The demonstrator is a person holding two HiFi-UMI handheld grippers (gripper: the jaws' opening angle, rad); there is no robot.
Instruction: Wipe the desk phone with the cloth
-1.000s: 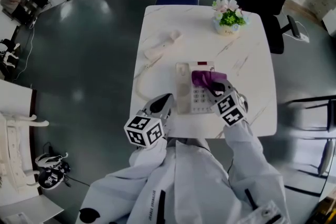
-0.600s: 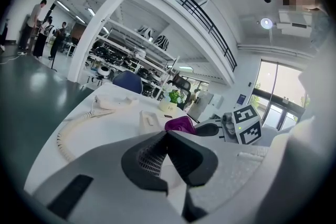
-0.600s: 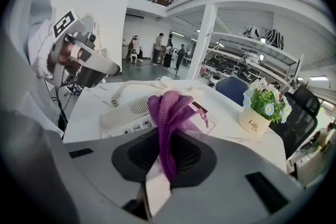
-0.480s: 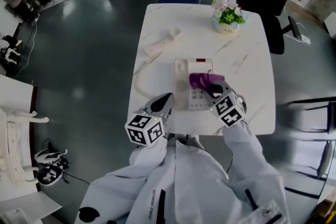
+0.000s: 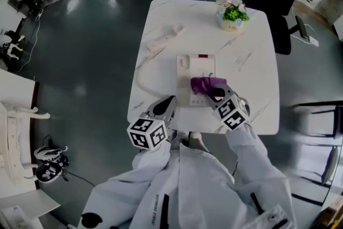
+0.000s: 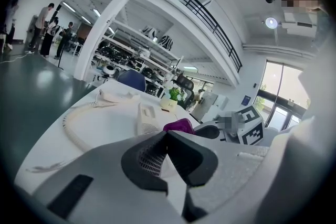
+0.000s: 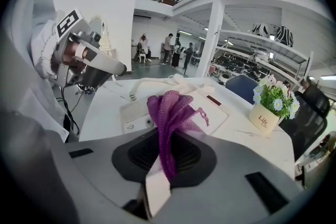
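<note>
Holds the right gripper (image 5: 215, 91) over the near right part of the desk phone (image 5: 195, 64), at about 5 o'clock from the phone's middle in the head view. Pinches a fold of the purple cloth (image 5: 205, 83) between that gripper's jaws, pressed tight on it. In the right gripper view, shows the cloth (image 7: 169, 110) rising out of the clamped jaws and bunching above the keypad end of the phone (image 7: 218, 113). Cannot tell whether the cloth's loose end touches the phone's face.

Holds the left gripper (image 5: 169, 102) by the table's near edge, at 7 o'clock from the phone, just beside it and off it. In the left gripper view, shows its jaws pressed together with nothing between them.

Has the phone in the middle of the white table (image 5: 252, 61). Has the handset (image 5: 165, 38) off its cradle, lying flat at 11 o'clock from the phone and apart from it, joined by a coiled cord (image 5: 138, 80) that curves round the 9 o'clock side. Has a small flower pot (image 5: 231, 12) at 1 o'clock, near the table's far right corner.
</note>
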